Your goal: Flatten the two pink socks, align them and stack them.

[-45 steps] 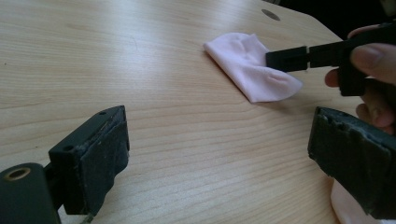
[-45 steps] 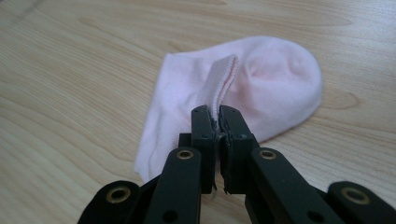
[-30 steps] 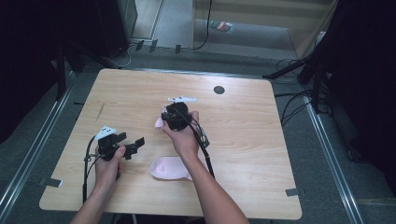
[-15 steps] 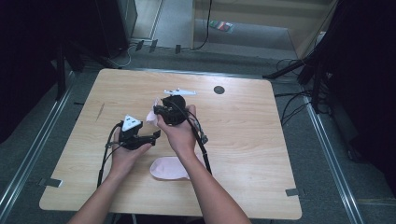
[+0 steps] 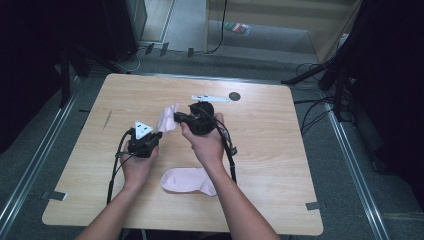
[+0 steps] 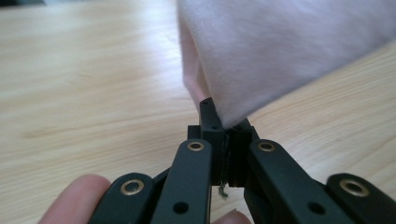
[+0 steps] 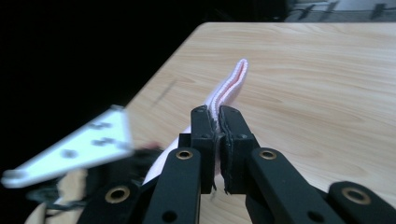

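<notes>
Two grippers clamped tight on one pink sock (image 5: 167, 119): left gripper (image 5: 150, 141) at its 7 o'clock corner, right gripper (image 5: 181, 119) at 3 o'clock | step: sock held up between both, judged mid-pairing | next: you lay it on second sock (image 5: 187, 180) at 6 o'clock, edges matched.

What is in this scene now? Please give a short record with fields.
Surface: wooden table
Held thing: pink sock, lifted above the table
Left gripper: jaws shut on a corner of the held sock
Right gripper: jaws shut on the sock's edge
Second thing: another pink sock, flat on the table near the person
</notes>
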The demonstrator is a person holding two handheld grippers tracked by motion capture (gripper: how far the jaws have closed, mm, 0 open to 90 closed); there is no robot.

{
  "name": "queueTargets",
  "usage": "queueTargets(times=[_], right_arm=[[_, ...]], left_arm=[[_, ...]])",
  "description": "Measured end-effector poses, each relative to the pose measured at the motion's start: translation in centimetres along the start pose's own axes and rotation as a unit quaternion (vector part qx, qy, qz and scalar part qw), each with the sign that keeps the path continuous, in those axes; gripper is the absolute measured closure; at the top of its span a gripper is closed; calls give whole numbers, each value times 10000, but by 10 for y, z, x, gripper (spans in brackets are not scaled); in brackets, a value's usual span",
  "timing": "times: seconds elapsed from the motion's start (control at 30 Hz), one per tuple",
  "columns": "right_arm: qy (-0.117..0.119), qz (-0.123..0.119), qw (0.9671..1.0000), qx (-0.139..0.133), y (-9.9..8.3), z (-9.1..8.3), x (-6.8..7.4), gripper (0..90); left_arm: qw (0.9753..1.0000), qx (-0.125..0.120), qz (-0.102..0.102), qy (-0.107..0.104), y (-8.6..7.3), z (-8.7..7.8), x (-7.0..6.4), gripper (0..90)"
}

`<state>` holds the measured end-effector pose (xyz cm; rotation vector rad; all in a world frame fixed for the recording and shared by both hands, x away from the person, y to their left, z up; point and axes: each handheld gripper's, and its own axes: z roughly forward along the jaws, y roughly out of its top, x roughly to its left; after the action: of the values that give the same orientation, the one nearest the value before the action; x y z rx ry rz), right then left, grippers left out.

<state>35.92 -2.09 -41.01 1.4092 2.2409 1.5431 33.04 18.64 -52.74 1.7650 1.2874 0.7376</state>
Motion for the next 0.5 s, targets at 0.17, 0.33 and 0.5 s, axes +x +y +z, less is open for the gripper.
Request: queueTargets(times=[0.17,0.33,0.5], right_arm=[[-254,222,9993,179,-17,0,-36,865],[-502,340,9971,469,-40,8,-70,865],[-633,378,9947,710,-54,17,-91,866]], left_arm=[[9991,26,365,212,-2,-5,-2,900],[9980,267,576,5,-9,-1,-7,900],[9966,401,642,-331,-13,4,-9,843]])
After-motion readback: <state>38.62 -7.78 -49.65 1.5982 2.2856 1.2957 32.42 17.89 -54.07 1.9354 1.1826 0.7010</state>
